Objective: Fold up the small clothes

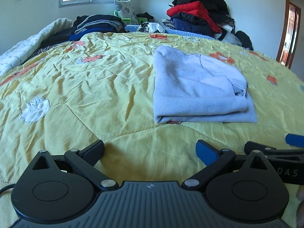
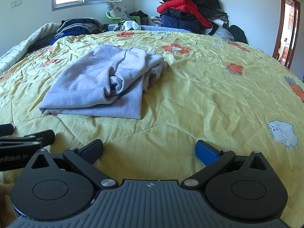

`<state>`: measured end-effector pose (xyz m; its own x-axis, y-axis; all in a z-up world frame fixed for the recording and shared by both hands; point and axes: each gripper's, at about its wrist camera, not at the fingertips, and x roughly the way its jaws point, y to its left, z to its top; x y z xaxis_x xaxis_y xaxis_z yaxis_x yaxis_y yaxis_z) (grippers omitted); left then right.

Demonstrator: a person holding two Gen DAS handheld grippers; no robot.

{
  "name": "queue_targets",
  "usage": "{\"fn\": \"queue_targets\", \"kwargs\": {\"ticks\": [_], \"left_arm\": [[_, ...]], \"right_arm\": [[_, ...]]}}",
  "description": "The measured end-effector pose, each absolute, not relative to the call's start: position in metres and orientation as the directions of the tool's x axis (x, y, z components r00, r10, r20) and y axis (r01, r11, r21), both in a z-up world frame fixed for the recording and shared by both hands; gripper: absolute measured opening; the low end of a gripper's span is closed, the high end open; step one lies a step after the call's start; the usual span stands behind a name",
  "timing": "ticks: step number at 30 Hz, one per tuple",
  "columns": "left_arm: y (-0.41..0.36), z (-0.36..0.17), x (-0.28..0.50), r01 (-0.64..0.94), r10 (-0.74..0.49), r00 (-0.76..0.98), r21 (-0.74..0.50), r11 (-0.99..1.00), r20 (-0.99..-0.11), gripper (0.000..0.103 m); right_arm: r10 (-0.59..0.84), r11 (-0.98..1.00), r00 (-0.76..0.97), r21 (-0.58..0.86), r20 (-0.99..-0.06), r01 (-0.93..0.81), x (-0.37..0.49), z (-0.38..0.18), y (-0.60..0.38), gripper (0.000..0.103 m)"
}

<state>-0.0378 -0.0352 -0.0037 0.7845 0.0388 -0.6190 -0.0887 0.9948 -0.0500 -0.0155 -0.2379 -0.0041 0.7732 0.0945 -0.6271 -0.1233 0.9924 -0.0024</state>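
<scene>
A light grey-lilac garment (image 1: 197, 89) lies folded into a rough rectangle on the yellow quilt (image 1: 85, 79); in the right wrist view the same garment (image 2: 98, 87) sits ahead and to the left, with loose layers showing at its right edge. My left gripper (image 1: 150, 150) is open over bare quilt, short of the garment and left of it. My right gripper (image 2: 150, 150) is open too, holding nothing, just before the garment's near edge. Each gripper shows at the edge of the other's view: the right one (image 1: 275, 150) and the left one (image 2: 28, 138).
At the bed's far side stand a tall heap of dark and red jackets (image 1: 199, 13) and a stack of folded dark clothes (image 1: 98, 24). A patterned pillow (image 1: 125, 9) leans under the window. A white quilt (image 1: 28, 43) lies bunched at the left; a doorway (image 2: 288, 30) opens at the right.
</scene>
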Motion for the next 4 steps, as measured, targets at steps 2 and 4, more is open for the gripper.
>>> {"fn": "queue_targets", "kwargs": {"ticks": [2,4], "left_arm": [[-0.0339,-0.0019,-0.0365,-0.091,0.034,0.778,-0.059,0.994,-0.627,0.103],[-0.0342,0.0,-0.0333,-0.084,0.029,0.765,-0.054,0.995,-0.644,0.103]], "right_arm": [[0.095,0.992,0.773,-0.002,-0.627,-0.123,-0.0156,-0.0041,-0.2378,0.102],[0.095,0.992,0.773,-0.002,-0.627,-0.123,-0.0156,-0.0041,-0.2378,0.102]]}}
